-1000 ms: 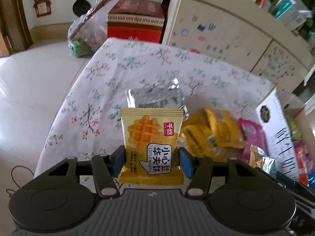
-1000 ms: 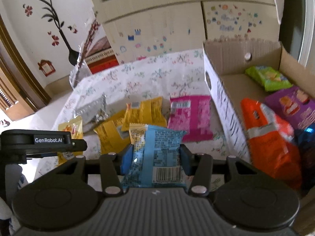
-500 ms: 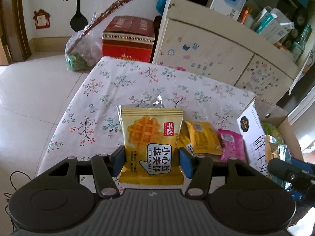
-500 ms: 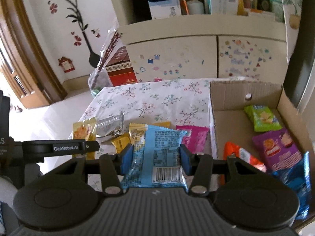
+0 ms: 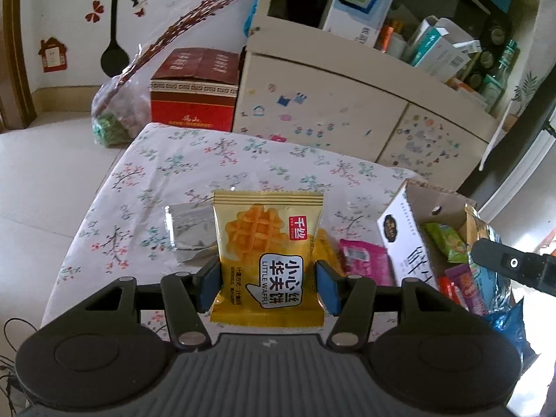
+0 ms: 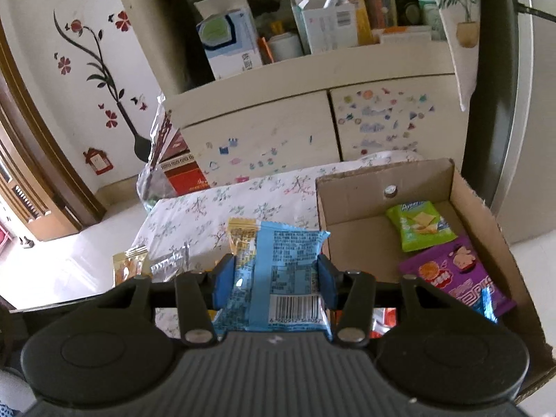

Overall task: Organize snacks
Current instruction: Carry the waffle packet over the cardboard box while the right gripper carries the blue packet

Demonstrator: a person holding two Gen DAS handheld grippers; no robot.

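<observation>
My left gripper (image 5: 267,286) is shut on a yellow waffle packet (image 5: 267,243) and holds it upright above the flowered table (image 5: 166,173). My right gripper (image 6: 274,279) is shut on a blue snack packet (image 6: 281,271), barcode side facing me, held above the table beside the left wall of the cardboard box (image 6: 486,219). The box also shows at the right of the left wrist view (image 5: 403,232). It holds a green packet (image 6: 418,224), a purple packet (image 6: 455,274) and other snacks. On the table lie a silver packet (image 5: 189,234) and a pink packet (image 5: 365,260).
A cream cabinet (image 5: 347,111) with stickers stands behind the table, with boxes on its shelf. A red carton (image 5: 194,90) and a plastic bag (image 5: 111,114) sit on the floor at the table's far left corner. The right gripper's body (image 5: 514,267) shows over the box.
Both grippers have risen and pulled back with their packets, so more of the room shows. The right gripper now hangs closer to the box.
</observation>
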